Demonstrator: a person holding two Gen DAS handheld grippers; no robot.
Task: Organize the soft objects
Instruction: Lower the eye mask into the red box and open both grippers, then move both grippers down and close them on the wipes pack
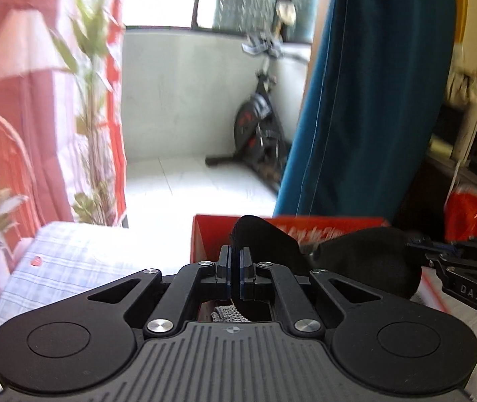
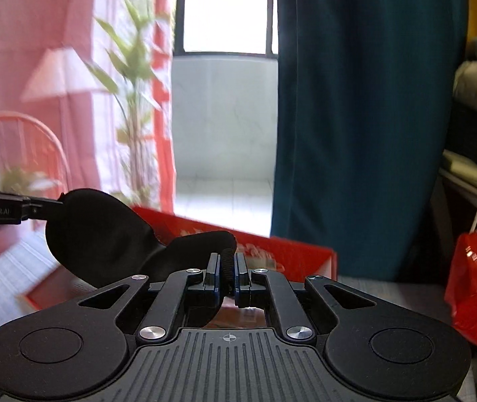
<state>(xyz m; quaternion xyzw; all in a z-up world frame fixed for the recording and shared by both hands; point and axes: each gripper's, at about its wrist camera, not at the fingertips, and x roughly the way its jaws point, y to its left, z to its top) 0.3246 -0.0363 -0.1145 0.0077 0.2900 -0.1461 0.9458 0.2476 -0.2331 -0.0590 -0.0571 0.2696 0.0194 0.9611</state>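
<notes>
A black padded eye mask (image 1: 355, 261) hangs in the air between my two grippers, above a red cardboard box (image 1: 208, 238). My left gripper (image 1: 235, 268) is shut on the mask's left end. My right gripper (image 2: 227, 268) is shut on its right end, at the black elastic strap (image 2: 226, 269). In the right wrist view the mask (image 2: 97, 234) spreads to the left, with the left gripper's fingers (image 2: 37, 208) pinching its far edge. In the left wrist view the right gripper (image 1: 419, 246) comes in from the right. A knitted grey item (image 1: 228, 315) shows below the left fingers.
The red box (image 2: 292, 254) sits on a bed with a light checked sheet (image 1: 71, 268). A teal curtain (image 1: 372, 100), a pink curtain, plants, an exercise bike (image 1: 258, 124) and a red plastic bag (image 2: 476, 288) stand around.
</notes>
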